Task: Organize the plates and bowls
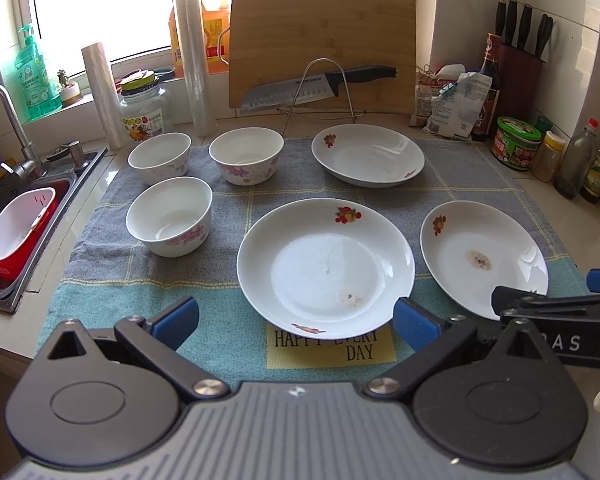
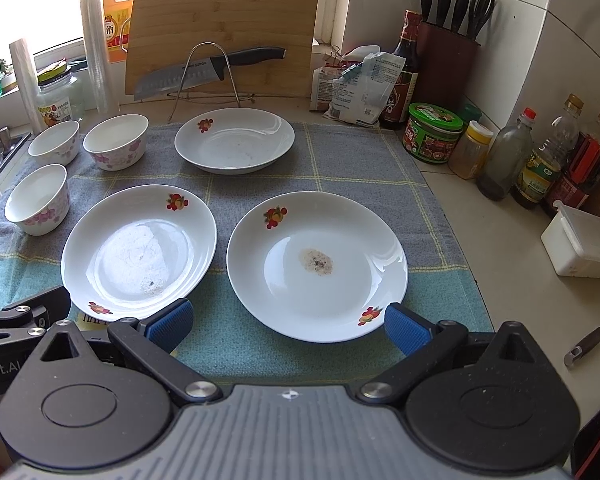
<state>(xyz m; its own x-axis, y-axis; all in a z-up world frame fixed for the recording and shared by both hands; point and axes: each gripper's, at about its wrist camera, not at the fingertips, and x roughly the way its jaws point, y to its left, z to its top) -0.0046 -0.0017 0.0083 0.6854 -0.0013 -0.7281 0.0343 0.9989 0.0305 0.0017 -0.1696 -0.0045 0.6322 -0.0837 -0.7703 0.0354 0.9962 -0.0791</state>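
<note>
Left wrist fisheye footage shows the left gripper (image 1: 296, 320) with its blue-padded jaws spread wide and holding nothing, poised over the near edge of a grey and teal checked cloth (image 1: 220, 292) on a kitchen counter. Between the jaws lies a white shallow plate with red fruit motifs (image 1: 324, 264), a small brown smear near its front rim, partly covering a yellow patch lettered "HAPPY EVERY DAY" (image 1: 332, 350). To its right, apart from it, sits a second white fruit-patterned plate with a brown stain at its centre (image 1: 480, 256); the right wrist view places the right gripper (image 2: 288, 322) at this plate's near rim, jaws likewise released and empty, the plate framed between the blue pads. To the left of the plates stand three white bowls with pink floral print, each separate: the nearest bowl (image 1: 170, 216), a far-left bowl (image 1: 160, 156) and a middle bowl (image 1: 246, 156). Level with the rear bowls, a third white fruit-patterned plate (image 1: 368, 156) rests at the cloth's far right. Behind it a black-handled kitchen knife (image 1: 320, 86) lies across a wire stand before an upright bamboo cutting board (image 1: 320, 28). A steel sink (image 1: 40, 216) holding a red and white container (image 1: 18, 232) lies to the left; bottles and a dark knife block (image 1: 520, 68) line the tiled wall at right.
</note>
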